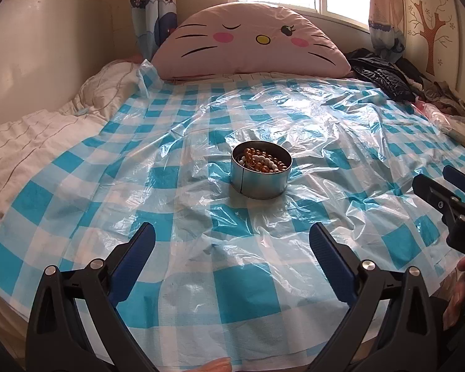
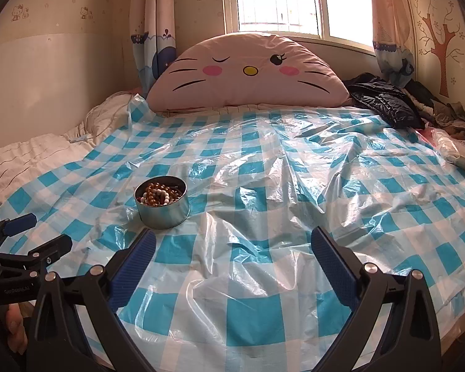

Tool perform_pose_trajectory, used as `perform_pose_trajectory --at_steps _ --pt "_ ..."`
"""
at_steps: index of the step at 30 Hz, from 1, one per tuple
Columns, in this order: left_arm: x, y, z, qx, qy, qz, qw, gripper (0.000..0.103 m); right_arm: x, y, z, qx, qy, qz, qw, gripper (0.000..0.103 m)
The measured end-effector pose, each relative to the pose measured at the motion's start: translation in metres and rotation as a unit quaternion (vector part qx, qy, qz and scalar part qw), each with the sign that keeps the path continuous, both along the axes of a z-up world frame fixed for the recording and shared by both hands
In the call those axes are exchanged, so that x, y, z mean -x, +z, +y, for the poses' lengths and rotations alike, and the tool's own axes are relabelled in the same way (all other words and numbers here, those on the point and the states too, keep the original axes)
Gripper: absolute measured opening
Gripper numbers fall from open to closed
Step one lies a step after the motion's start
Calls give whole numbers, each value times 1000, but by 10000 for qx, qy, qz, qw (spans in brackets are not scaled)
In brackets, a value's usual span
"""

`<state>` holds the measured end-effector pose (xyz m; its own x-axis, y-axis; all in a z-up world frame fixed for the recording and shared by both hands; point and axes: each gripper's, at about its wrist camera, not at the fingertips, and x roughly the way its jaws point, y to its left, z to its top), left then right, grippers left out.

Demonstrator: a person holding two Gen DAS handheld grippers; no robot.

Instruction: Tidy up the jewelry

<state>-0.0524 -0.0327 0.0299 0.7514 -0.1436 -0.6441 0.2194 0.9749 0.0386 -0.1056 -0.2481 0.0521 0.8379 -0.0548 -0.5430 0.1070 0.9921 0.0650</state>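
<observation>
Ahead of wide-open, empty left tongs (image 1: 232,241) and right tongs (image 2: 232,248), tin (image 1: 261,173) of seemingly beaded jewelry (image 1: 262,160).

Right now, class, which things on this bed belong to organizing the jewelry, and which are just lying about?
Belongs to the job:
- round metal tin
- bead jewelry inside it
- left hand-held gripper and right hand-held gripper, both open

Lying about:
- pink cat-face cushion
- black jacket
- checked plastic sheet
- white quilt
</observation>
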Motion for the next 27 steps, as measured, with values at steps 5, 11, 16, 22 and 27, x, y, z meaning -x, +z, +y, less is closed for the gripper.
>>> perform_pose_trajectory --at_steps 5,11,16,22,27 --pt "0 -1 1 -16 79 -57 10000 96 2 0 1 5 8 -26 10000 96" --pt "-1 -1 4 -29 228 -49 9997 96 2 1 1 2 -5 -33 10000 96" --pt "-3 -1 -1 -209 306 -30 9993 96 2 1 1 10 -4 -31 10000 96" --pt "-5 -2 -1 -256 349 66 9990 96 2 1 2 35 5 -31 10000 96" --pt "-12 -5 2 -259 255 316 9988 96 2 1 2 38 3 -24 10000 96"
